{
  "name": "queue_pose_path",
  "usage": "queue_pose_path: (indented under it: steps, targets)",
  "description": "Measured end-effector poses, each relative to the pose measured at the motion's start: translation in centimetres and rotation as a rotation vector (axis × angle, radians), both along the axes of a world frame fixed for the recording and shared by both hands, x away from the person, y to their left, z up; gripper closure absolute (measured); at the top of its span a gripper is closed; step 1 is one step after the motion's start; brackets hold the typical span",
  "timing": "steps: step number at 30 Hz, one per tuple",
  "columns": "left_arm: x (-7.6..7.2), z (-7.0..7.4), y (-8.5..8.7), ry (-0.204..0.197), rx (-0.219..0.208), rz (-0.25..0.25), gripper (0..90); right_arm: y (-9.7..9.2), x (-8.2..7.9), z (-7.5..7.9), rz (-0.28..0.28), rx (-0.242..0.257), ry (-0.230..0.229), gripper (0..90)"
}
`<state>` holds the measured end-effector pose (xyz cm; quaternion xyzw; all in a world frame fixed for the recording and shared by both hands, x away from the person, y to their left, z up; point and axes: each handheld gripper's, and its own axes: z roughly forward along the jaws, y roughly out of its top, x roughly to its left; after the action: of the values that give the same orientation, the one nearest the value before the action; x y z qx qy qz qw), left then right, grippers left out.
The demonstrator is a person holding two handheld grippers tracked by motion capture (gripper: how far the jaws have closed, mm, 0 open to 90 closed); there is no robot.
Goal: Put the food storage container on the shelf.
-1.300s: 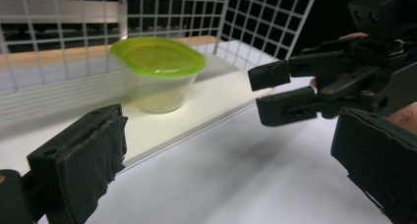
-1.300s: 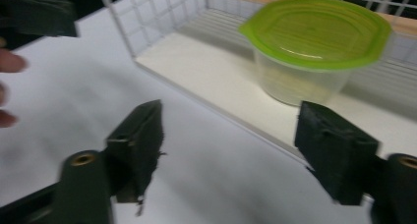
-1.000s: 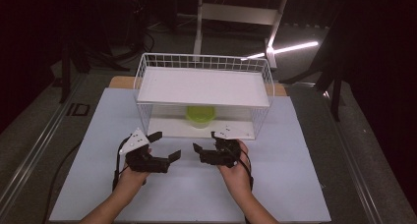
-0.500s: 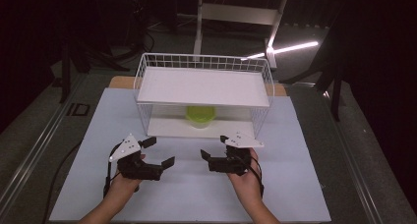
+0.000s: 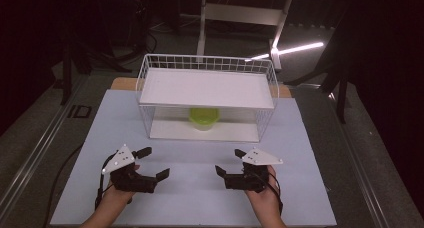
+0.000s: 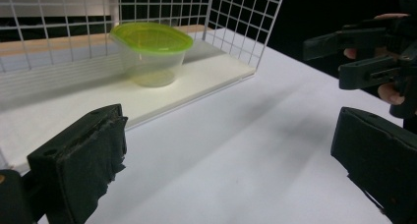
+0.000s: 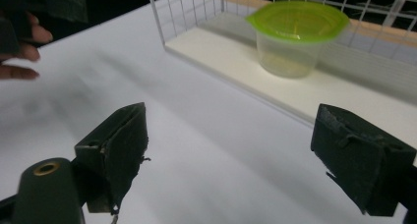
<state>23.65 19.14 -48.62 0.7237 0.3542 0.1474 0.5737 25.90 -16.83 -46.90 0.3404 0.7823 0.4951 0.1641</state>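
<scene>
We judged the lidded tub (image 5: 204, 118) inside the wire rack (image 5: 150, 105) light, slippery; grip its sides. Both hand-held grippers, left (image 5: 153, 164) and right (image 5: 228, 164), gaped empty.

Items by count. One clear plastic container (image 5: 203, 119) with one green lid (image 6: 150, 37), beyond the jaws of both grippers. One white wire rack (image 5: 207, 68), with two white shelf boards: one upper board (image 5: 207, 88) and one lower board (image 5: 170, 129) that bears the container. Two hand-held grippers: left gripper (image 5: 154, 163) and right gripper (image 5: 229, 161), each with two black jaws. One white table (image 5: 190, 188) under both.
</scene>
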Motion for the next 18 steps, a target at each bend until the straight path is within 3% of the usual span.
queue_pose_path:
  steps: [6,11,18]
  targets:
    - [-0.8,-0.4,0.5,-0.004,0.006,-0.005,1.2,-1.4,-0.9,-0.9,-0.014,0.005,0.032,14.0]
    - [-1.3,-0.8,0.7,-0.002,0.029,-0.020,1.2,-2.5,-1.9,-1.1,-0.018,-0.017,0.021,14.0]
    - [-2.1,-1.3,1.3,-0.010,0.045,-0.026,1.2,-3.7,-2.8,-1.0,-0.019,-0.010,0.019,14.0]
